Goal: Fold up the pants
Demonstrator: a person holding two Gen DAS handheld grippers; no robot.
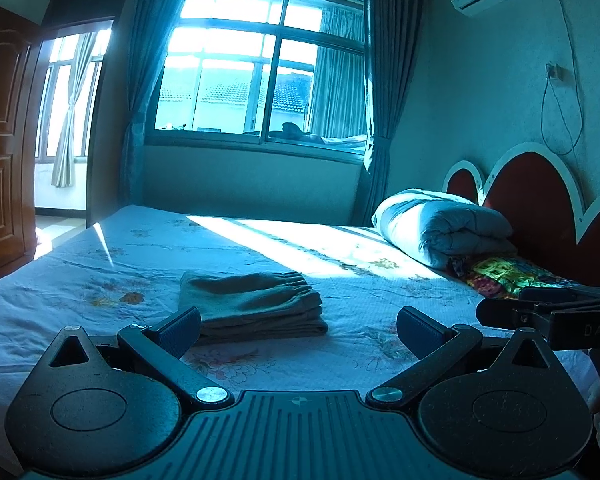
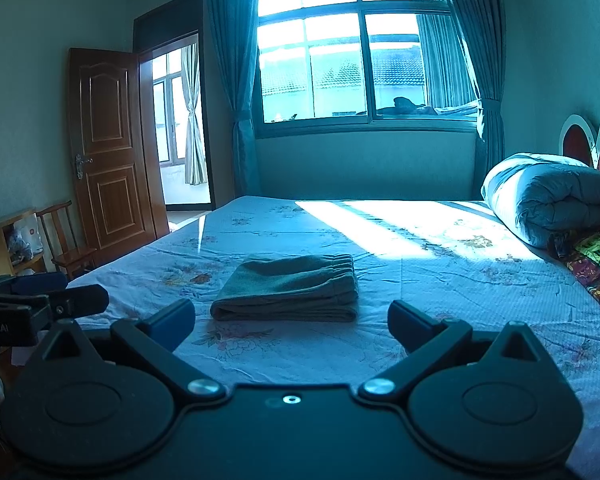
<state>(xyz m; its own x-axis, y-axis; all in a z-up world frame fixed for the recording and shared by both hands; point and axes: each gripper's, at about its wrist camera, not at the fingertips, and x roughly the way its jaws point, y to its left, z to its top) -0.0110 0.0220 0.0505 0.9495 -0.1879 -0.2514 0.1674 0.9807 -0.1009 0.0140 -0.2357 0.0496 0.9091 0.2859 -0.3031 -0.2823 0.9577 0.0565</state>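
Note:
Grey-brown pants (image 1: 256, 304) lie folded into a compact stack on the flowered bed sheet (image 1: 100, 280), elastic waistband toward the window. In the right wrist view the folded pants (image 2: 290, 288) sit just beyond the fingertips. My left gripper (image 1: 298, 328) hovers open in front of the stack, its left finger overlapping the stack's near corner in the image, nothing held. My right gripper (image 2: 292, 322) is open too, empty, a little short of the pants. Each gripper shows at the other view's edge: right gripper (image 1: 548, 316), left gripper (image 2: 44, 300).
A rolled grey quilt (image 1: 440, 228) and a colourful patterned cloth (image 1: 508, 276) lie at the headboard (image 1: 540, 196) on the right. A wooden door (image 2: 108, 152) and a chair (image 2: 66, 240) stand left of the bed. A window with curtains (image 2: 364, 52) is behind.

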